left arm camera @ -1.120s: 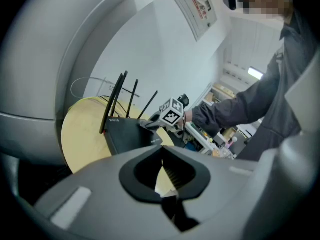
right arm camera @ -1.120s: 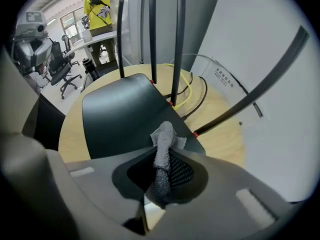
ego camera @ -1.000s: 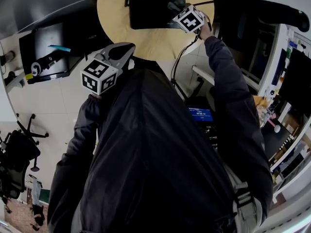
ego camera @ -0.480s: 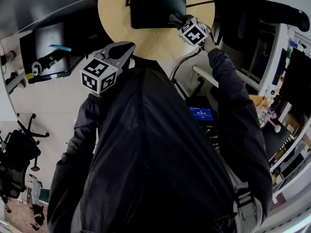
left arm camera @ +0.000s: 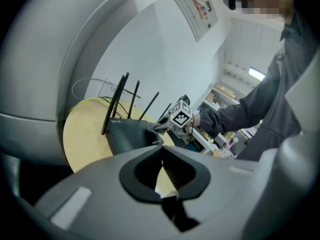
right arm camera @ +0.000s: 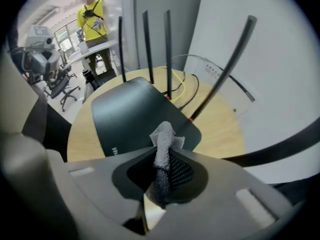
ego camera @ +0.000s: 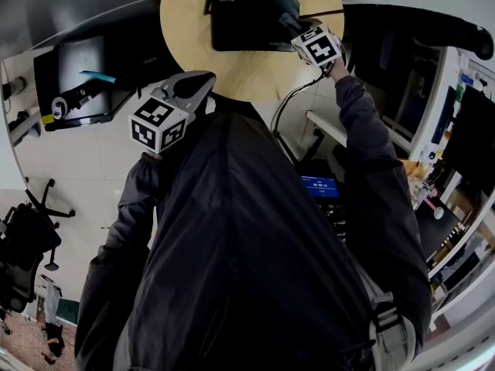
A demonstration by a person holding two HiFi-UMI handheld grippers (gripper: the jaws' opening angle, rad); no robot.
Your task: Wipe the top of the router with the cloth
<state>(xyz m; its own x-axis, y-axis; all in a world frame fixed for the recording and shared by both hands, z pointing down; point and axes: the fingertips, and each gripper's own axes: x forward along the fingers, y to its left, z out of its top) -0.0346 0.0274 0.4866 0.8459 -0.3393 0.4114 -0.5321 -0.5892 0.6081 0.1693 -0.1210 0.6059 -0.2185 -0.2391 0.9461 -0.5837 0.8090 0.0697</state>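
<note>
We've got the cloth (right arm camera: 163, 135) pinched in our right gripper (right arm camera: 161, 156) at the router's (right arm camera: 131, 115) right end, so its long top runs leftward. Our left gripper (left arm camera: 161, 151) is closed, empty, well short of the table (ego camera: 186, 52).

Black router (ego camera: 247, 23) flat, antennas (right arm camera: 146, 44) raised; crumpled grey cloth (right arm camera: 164, 139) by its corner.
</note>
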